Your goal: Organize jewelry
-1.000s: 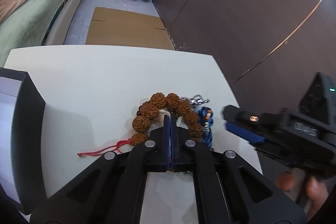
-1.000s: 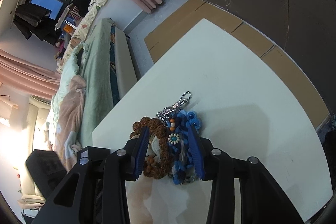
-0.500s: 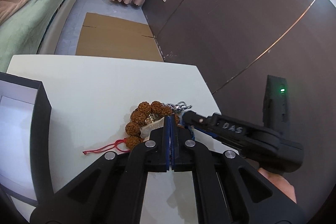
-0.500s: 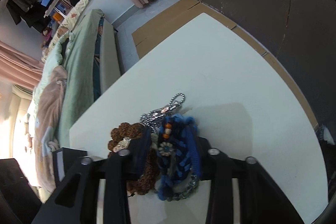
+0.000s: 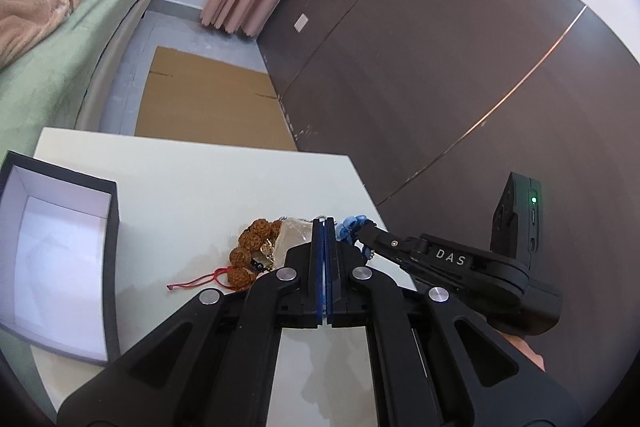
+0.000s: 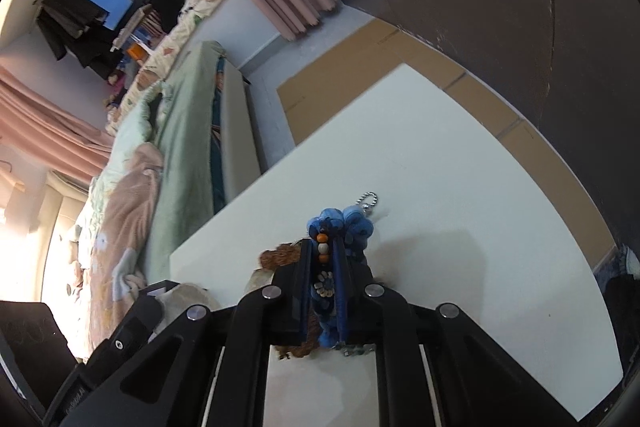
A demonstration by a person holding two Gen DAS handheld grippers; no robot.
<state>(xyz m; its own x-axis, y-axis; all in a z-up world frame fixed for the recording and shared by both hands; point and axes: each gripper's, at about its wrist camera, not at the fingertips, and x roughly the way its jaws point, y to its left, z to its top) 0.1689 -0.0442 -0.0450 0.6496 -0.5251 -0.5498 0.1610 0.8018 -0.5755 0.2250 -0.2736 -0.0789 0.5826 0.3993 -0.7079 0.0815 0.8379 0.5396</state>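
A brown seed-bead bracelet (image 5: 250,251) with a red cord lies on the white table (image 5: 208,187), beside a pale crumpled bag. My left gripper (image 5: 323,223) is shut and empty, its tips just right of the beads. My right gripper (image 6: 323,247) is shut on a blue woven bracelet (image 6: 342,225) with small orange and white beads; a silver chain (image 6: 366,201) trails beyond it. The right gripper (image 5: 366,229) also shows in the left wrist view, beside the left tips. The brown beads (image 6: 280,255) peek out left of the right fingers.
An open dark box with a white inside (image 5: 56,263) stands at the table's left. A bed with green bedding (image 5: 60,39) and a cardboard sheet (image 5: 208,103) on the floor lie beyond the table. A dark wall (image 5: 440,67) runs along the right.
My right gripper has closed on the blue bracelet. My left gripper has drawn back from the brown beads, so more of the box shows.
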